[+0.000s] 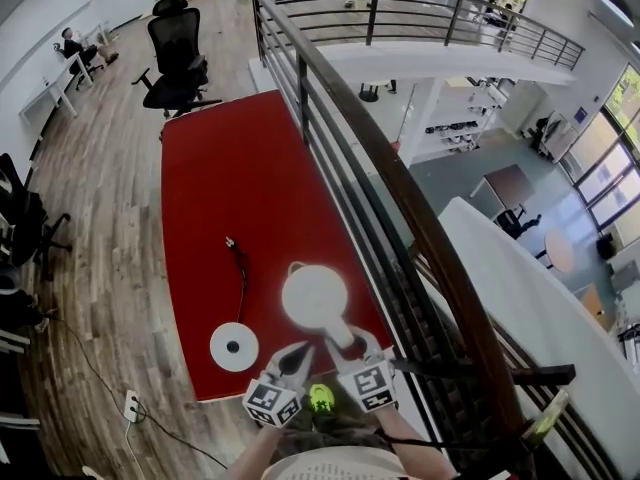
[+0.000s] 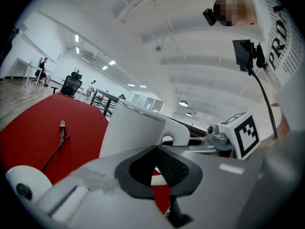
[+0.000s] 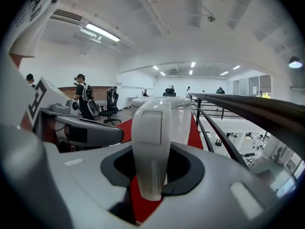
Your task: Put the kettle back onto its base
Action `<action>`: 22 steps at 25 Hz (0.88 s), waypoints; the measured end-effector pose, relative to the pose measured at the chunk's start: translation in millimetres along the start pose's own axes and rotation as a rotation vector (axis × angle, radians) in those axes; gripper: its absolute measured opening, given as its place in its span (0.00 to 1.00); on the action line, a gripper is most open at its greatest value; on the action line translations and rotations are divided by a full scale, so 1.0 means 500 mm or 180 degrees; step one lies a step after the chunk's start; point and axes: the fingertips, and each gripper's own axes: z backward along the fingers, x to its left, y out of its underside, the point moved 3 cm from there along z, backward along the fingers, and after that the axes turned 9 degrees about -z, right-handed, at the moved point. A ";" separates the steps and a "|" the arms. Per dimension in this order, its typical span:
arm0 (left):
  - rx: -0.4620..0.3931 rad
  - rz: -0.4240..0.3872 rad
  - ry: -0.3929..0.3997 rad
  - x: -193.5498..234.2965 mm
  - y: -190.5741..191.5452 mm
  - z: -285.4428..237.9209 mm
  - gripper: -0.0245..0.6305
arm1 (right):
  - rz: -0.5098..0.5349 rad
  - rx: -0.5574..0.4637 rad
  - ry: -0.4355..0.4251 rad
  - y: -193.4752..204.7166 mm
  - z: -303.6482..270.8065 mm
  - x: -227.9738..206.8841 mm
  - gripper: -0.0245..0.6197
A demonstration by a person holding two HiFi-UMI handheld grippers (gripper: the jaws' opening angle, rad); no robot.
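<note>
A: What's the floor like?
B: Wood planks, with a red counter and a black chair beyond it.
A: And to the right?
B: A dark railing, a lower hall, tall windows. Strip lights overhead.

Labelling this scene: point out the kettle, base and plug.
kettle point(image 1: 315, 298), head view, middle of its lid.
base point(image 1: 234, 347), head view, centre of the white disc.
plug point(image 1: 230, 241), head view, on the plug body.

Overhead, plus low close-ups of kettle
</note>
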 end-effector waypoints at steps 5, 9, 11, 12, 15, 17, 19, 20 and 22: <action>-0.0004 0.0034 -0.0025 0.001 0.003 0.010 0.03 | -0.0073 0.0020 -0.0001 0.002 0.000 -0.001 0.23; -0.0030 0.0041 -0.0014 -0.002 0.000 0.015 0.03 | -0.0099 -0.0027 0.0005 0.002 0.001 -0.002 0.23; -0.0042 0.0041 -0.0012 -0.005 0.002 0.021 0.03 | -0.0104 -0.0047 -0.0001 0.003 0.002 -0.002 0.23; -0.0049 0.0035 -0.0011 -0.006 0.003 0.023 0.03 | -0.0106 -0.0063 -0.0001 0.002 0.003 -0.002 0.23; -0.0066 0.0028 -0.0019 -0.005 0.004 0.027 0.03 | -0.0113 -0.0132 -0.0006 -0.008 0.000 -0.006 0.23; -0.0067 0.0039 -0.0034 -0.002 0.005 0.033 0.03 | -0.0126 -0.0180 -0.0013 -0.016 -0.003 -0.006 0.23; -0.0064 0.0054 -0.0046 -0.001 0.006 0.038 0.03 | -0.0133 -0.0213 -0.0013 -0.020 -0.005 -0.007 0.23; -0.0064 0.0058 -0.0050 0.000 0.006 0.040 0.03 | -0.0139 -0.0226 -0.0010 -0.022 -0.005 -0.008 0.23; -0.0062 0.0061 -0.0055 0.002 0.005 0.042 0.03 | -0.0149 -0.0256 0.0003 -0.024 -0.006 -0.010 0.23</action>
